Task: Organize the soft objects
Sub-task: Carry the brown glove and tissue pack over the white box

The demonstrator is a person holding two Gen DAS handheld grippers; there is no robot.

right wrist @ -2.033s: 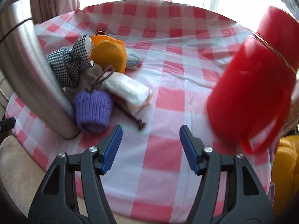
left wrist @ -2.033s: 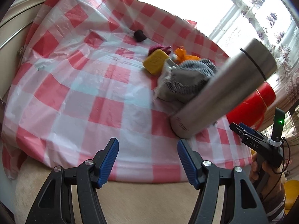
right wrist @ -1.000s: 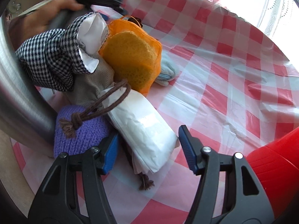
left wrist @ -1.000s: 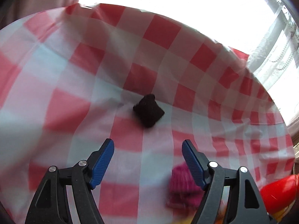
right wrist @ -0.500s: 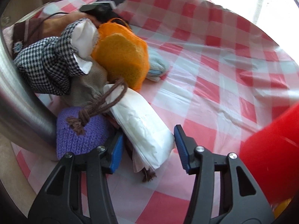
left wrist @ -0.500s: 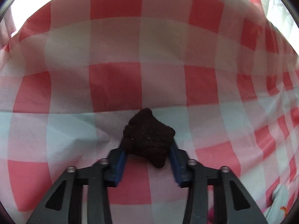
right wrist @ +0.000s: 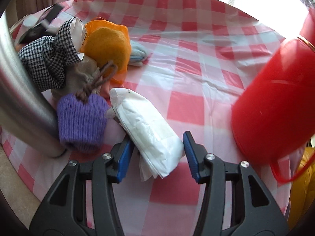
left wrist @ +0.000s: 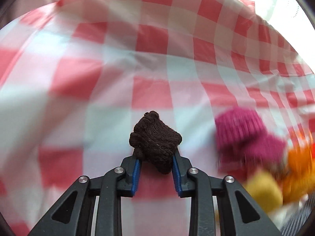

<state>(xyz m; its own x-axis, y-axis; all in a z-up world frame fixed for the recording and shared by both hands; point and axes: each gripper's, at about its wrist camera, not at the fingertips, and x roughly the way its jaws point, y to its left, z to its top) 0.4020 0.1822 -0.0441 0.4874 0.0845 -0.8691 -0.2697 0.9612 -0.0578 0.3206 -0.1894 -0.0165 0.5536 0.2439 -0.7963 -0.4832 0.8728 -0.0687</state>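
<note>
A dark brown knit piece (left wrist: 155,137) sits between the blue pads of my left gripper (left wrist: 156,153); its jaws are closing and the pads press on both sides of it, above the red-checked tablecloth (left wrist: 78,78). To its right, blurred, lie a magenta knit piece (left wrist: 242,129) and a yellow sponge (left wrist: 263,192). My right gripper (right wrist: 156,139) has a white plastic packet (right wrist: 145,125) between its pads, which touch its sides. Left of the packet lies a purple knit piece (right wrist: 82,122).
Behind the purple piece are piled a tan drawstring pouch (right wrist: 78,78), a houndstooth pouch (right wrist: 47,55), an orange sponge in netting (right wrist: 108,45) and a light blue cloth (right wrist: 137,54). A steel flask (right wrist: 19,90) stands at the left, a red jug (right wrist: 275,98) at the right.
My left gripper came down over the brown knit piece and closed on it; the magenta piece has now come into view. The right jaws narrowed onto the white packet, which has drawn away from the pile.
</note>
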